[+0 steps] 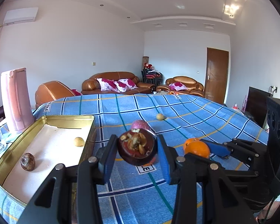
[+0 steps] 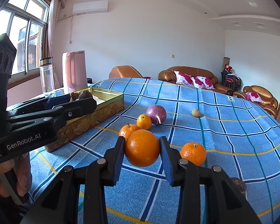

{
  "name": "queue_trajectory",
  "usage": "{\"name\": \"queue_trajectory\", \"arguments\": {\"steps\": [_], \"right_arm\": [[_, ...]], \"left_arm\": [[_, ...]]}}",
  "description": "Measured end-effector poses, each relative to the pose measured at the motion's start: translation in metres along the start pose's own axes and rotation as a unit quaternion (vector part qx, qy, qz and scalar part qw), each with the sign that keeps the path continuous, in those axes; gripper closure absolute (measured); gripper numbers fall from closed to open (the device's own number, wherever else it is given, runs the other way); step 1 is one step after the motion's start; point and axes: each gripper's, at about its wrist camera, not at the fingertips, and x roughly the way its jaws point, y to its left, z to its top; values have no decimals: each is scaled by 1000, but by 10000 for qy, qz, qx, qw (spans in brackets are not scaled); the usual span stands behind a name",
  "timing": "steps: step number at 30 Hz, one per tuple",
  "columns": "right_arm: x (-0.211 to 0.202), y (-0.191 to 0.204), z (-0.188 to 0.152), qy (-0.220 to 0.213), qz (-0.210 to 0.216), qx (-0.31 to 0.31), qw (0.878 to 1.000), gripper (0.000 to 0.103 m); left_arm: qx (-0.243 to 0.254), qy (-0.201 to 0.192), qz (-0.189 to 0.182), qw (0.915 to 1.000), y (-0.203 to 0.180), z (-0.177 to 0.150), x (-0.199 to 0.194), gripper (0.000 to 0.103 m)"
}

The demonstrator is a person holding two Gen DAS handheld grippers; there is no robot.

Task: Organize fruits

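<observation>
I see the table under its blue checked cloth (image 2: pixel 205 123) filling most of both views, with the gold tin tray (image 1: pixel 69 118) near its left edge, and a pink jug (image 1: pixel 15 100) and a clear bottle (image 2: pixel 46 78) standing just behind the tray. Inside the tray lie a brown speckled fruit (image 1: pixel 28 161) and a small yellow fruit (image 1: pixel 79 141), well apart on the white liner.

My left gripper (image 1: pixel 137 149) has its jaws clamped on a dark mangosteen (image 1: pixel 137 147), calyx facing the camera, held above the cloth just to the right of the tray's near corner. My right gripper (image 2: pixel 142 150) has its jaws clamped on a large orange (image 2: pixel 142 150), lifted clear of the cloth. A hand (image 2: pixel 11 179) shows at the lower left of the right view, gripping the left tool's handle.

On the cloth, a purple passion fruit (image 2: pixel 156 114) sits behind the held orange, touching or almost touching a small orange (image 2: pixel 144 121); a tangerine (image 2: pixel 127 130) with a stem sits just in front of that one. Another tangerine (image 2: pixel 193 153) rests to the right of my right gripper. A small yellow fruit on the cloth (image 2: pixel 196 112) lies apart, farther back. A brown fruit (image 2: pixel 239 184) peeks out behind the right finger.
</observation>
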Motion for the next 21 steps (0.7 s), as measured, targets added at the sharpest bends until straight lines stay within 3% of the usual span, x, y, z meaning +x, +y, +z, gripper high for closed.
{"name": "queue_trajectory", "arguments": {"steps": [21], "right_arm": [[-15,12,16,-289,90,-134,9995,64]], "left_arm": [[20,-190,178,9997,7,6,-15,60]]}}
